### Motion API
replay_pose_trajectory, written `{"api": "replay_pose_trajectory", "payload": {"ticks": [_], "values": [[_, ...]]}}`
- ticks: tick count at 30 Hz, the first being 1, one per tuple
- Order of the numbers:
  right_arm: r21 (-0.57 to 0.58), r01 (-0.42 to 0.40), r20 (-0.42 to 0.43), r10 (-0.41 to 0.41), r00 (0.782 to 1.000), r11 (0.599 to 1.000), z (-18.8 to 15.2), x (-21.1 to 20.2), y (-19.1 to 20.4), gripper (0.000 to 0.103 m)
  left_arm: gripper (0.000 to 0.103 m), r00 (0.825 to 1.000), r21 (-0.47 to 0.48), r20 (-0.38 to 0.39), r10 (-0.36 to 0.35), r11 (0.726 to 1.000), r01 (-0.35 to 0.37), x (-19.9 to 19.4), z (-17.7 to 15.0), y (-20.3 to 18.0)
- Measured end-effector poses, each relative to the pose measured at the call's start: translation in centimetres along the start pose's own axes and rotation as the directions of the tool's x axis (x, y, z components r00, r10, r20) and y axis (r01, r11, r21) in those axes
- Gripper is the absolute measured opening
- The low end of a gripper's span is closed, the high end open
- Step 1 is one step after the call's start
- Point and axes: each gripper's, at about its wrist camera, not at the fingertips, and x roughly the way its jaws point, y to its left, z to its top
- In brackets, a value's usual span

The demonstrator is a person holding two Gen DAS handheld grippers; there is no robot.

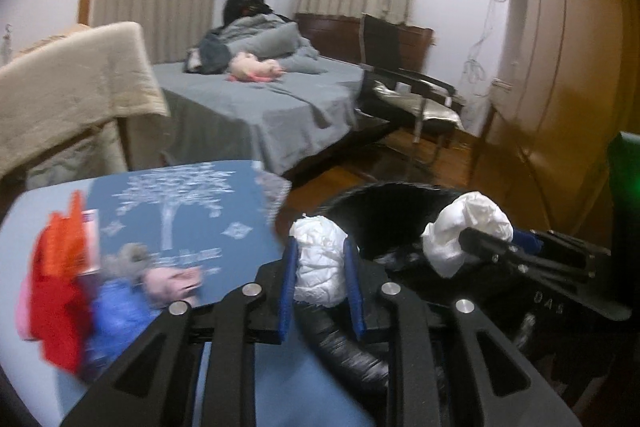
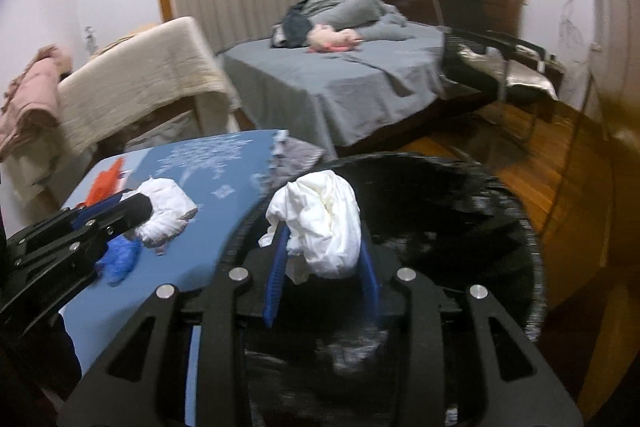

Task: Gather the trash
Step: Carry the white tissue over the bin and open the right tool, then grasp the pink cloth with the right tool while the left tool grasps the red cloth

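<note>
Each gripper pinches a crumpled white tissue wad, the left gripper (image 1: 320, 291) its wad (image 1: 320, 263) at the bin (image 2: 460, 187) rim, the right gripper (image 2: 324, 275) its wad (image 2: 320, 227) above the bin mouth; both look light, soft and compressible, best held mid-bulk.

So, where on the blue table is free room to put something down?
Free: the blue table around the white tree print, between the bin and the red bag. Crowded: the near left corner, with red bag, blue glove and blurred scraps.
</note>
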Motion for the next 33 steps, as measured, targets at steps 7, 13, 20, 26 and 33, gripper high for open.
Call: {"api": "replay_pose_trajectory", "payload": {"ticks": [7,13,20,26,33], "values": [[0.045,0.104,0.028,-0.106,0.994,0.994,0.1,-0.8,-3.4,0.082,0.057,0.999,0.013,-0.009,-0.052,0.999,0.052,1.9,0.1,-1.4],[0.065,0.208,0.052,-0.211,0.976,0.976,-0.1,-0.8,-2.4,0.098,0.076,0.999,-0.014,0.006,0.046,0.999,-0.046,0.0,-0.9,1.5],[0.065,0.102,0.036,-0.104,0.994,0.993,0.3,1.0,2.1,0.098,0.082,0.973,-0.047,0.036,0.229,0.973,-0.227,-3.8,-2.5,6.3],[-0.021,-0.031,-0.02,0.031,0.999,0.999,0.9,3.2,8.1,0.098,0.083,0.932,-0.063,0.04,0.359,0.932,-0.357,-6.7,-3.9,10.4],[-0.043,-0.152,-0.075,0.148,0.986,0.987,1.2,5.6,14.0,0.098,0.083,0.892,-0.102,0.016,0.451,0.888,-0.448,-8.1,-5.2,14.8]]}}
